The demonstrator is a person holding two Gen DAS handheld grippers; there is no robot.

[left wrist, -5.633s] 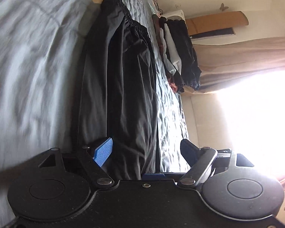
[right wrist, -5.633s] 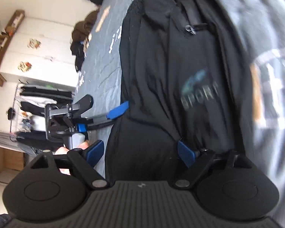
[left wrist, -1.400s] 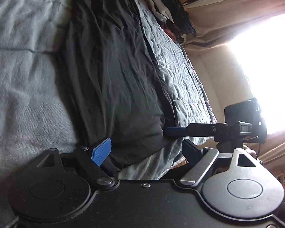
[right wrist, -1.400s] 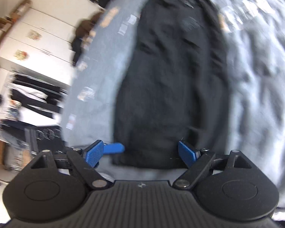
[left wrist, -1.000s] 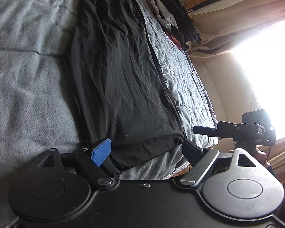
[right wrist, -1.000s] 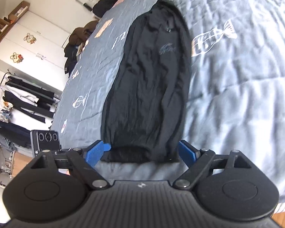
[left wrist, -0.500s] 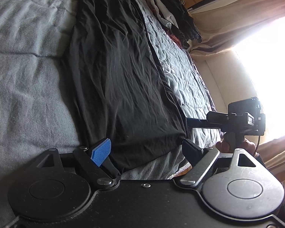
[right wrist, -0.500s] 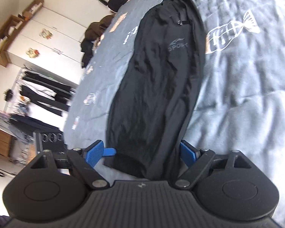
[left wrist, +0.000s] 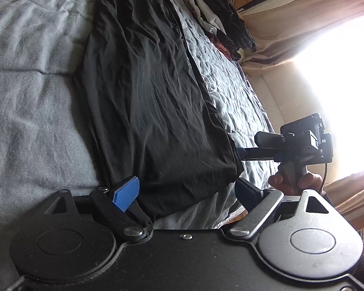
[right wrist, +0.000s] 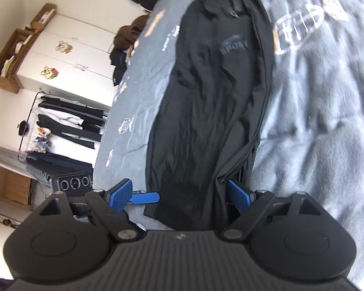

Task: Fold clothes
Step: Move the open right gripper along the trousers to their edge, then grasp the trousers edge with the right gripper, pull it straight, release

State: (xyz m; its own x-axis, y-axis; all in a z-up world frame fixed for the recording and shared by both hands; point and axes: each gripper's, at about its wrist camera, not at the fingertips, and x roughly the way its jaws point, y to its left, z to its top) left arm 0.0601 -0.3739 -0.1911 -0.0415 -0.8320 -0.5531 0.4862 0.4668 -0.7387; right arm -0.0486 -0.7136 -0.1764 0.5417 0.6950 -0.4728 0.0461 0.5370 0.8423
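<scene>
Black sports trousers (left wrist: 153,101) lie stretched lengthwise on a grey bedspread (left wrist: 36,101), legs laid one over the other, waistband at the far end and hems at the near edge. Both handheld tools work the near hem: the left gripper (left wrist: 186,191) stands with its jaws spread wide, cloth lying between the pads but not pinched, while the right gripper (right wrist: 174,195), likewise spread, has its right-hand pad pressed against a bunched edge of the fabric. Judging by this, the step in hand is taking hold of the two hem corners. The next move calls for both jaws to close on all layers evenly, so the hem can be carried toward the waistband without skewing.
</scene>
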